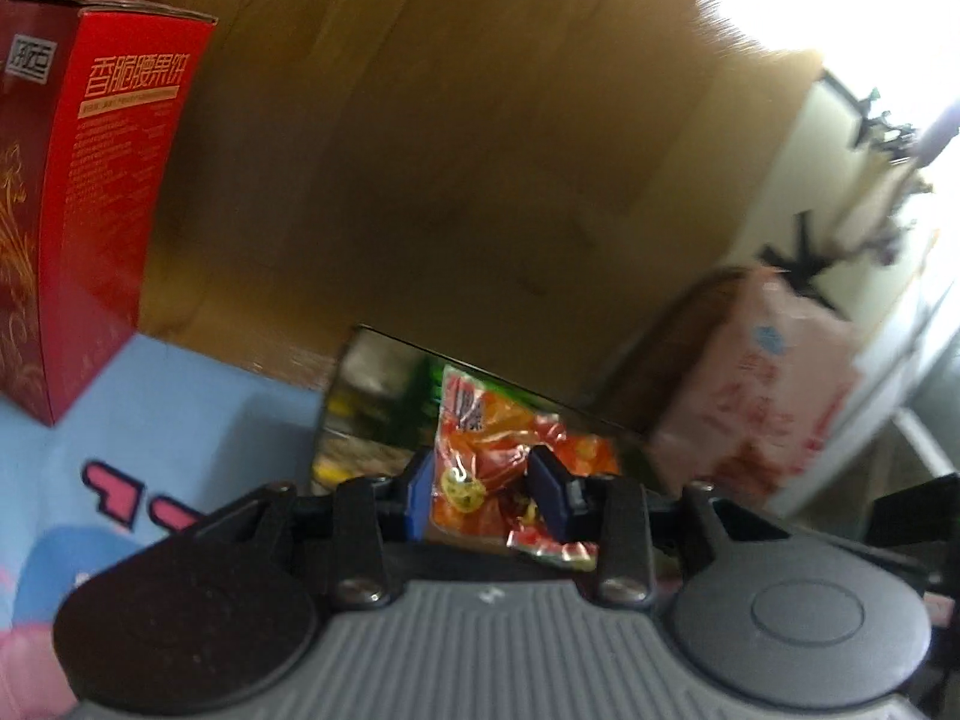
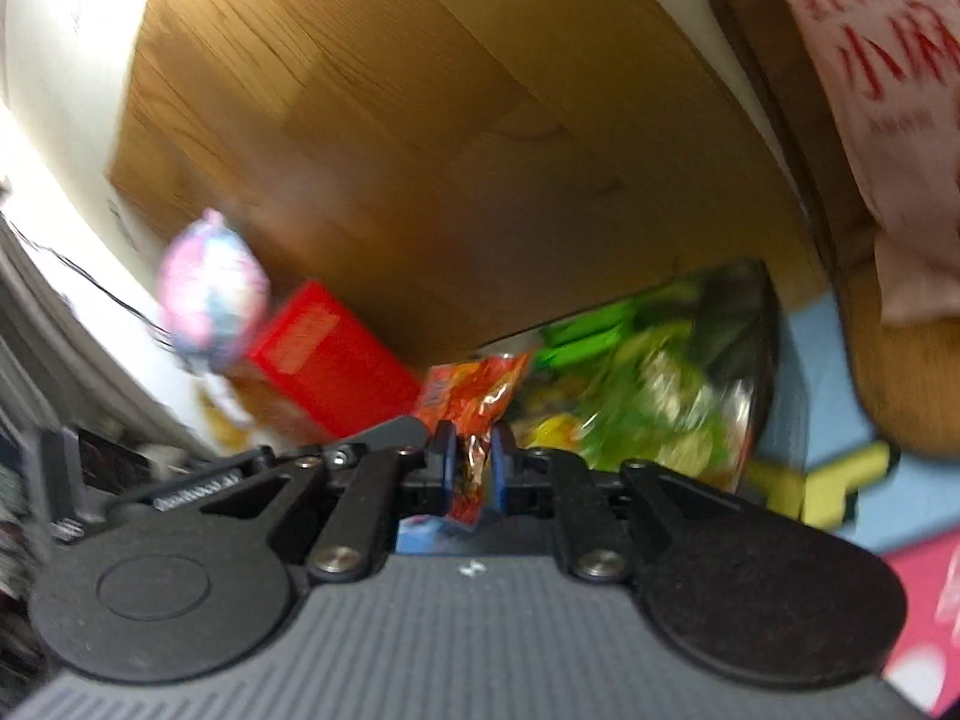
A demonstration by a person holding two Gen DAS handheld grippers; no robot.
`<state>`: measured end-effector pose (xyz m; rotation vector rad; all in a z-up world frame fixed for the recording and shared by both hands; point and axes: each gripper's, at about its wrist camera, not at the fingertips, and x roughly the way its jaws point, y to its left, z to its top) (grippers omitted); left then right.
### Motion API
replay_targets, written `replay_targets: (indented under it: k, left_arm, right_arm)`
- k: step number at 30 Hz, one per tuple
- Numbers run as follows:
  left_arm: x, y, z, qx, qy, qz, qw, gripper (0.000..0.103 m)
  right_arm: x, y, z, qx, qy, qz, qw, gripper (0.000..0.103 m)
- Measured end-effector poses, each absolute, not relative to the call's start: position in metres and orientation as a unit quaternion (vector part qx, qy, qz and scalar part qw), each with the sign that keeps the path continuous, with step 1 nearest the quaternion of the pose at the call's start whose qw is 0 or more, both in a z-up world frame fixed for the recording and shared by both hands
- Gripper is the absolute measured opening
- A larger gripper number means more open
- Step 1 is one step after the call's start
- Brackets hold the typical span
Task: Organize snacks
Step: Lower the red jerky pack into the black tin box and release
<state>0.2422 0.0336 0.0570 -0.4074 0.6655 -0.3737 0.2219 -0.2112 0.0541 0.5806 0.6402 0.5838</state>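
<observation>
My left gripper [image 1: 485, 489] holds a small orange-red snack packet [image 1: 498, 450] between its blue pads, which stand a little apart on the wrapper. My right gripper [image 2: 474, 468] is shut on an orange-red snack packet [image 2: 474, 396], pinching its crinkled end. A green snack bag [image 2: 648, 396] lies just beyond the right gripper; it also shows behind the packet in the left wrist view [image 1: 372, 408]. A red snack box [image 1: 90, 180] stands upright at the left; it also shows in the right wrist view [image 2: 324, 354].
A pale pink bag [image 1: 756, 384] sits in a brown basket at the right, seen close in the right wrist view [image 2: 888, 90]. A pink-and-blue round object [image 2: 210, 294] is near the red box. Things rest on a light blue patterned mat [image 1: 180, 408]; wood floor [image 1: 450, 150] lies beyond.
</observation>
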Motion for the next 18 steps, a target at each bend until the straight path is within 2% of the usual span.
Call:
replay_targets:
  k: [3,5,6,11,15,18]
  left_arm:
    - [0.245,0.035,0.052,-0.188,0.319,-0.163,0.914,0.036]
    - [0.236,0.036,0.053,-0.184,0.306,-0.160,0.920,0.039]
    - [0.230,0.036,0.054,-0.180,0.299,-0.157,0.924,0.040]
    - [0.191,0.032,0.063,-0.162,0.284,-0.151,0.933,0.040]
    - [0.147,0.020,0.065,-0.119,0.280,-0.135,0.943,0.045]
    - [0.117,0.011,0.058,-0.088,0.287,-0.120,0.946,0.054]
  right_arm:
    - [0.233,-0.193,0.047,0.206,0.298,0.245,0.899,0.027]
    - [0.227,-0.190,0.048,0.180,0.273,0.225,0.918,0.034]
    - [0.221,-0.193,0.049,0.177,0.256,0.215,0.926,0.042]
    - [0.180,-0.209,0.049,0.188,0.216,0.199,0.937,0.042]
    - [0.134,-0.217,0.042,0.191,0.199,0.185,0.943,0.043]
    - [0.103,-0.219,0.032,0.207,0.210,0.170,0.940,0.043]
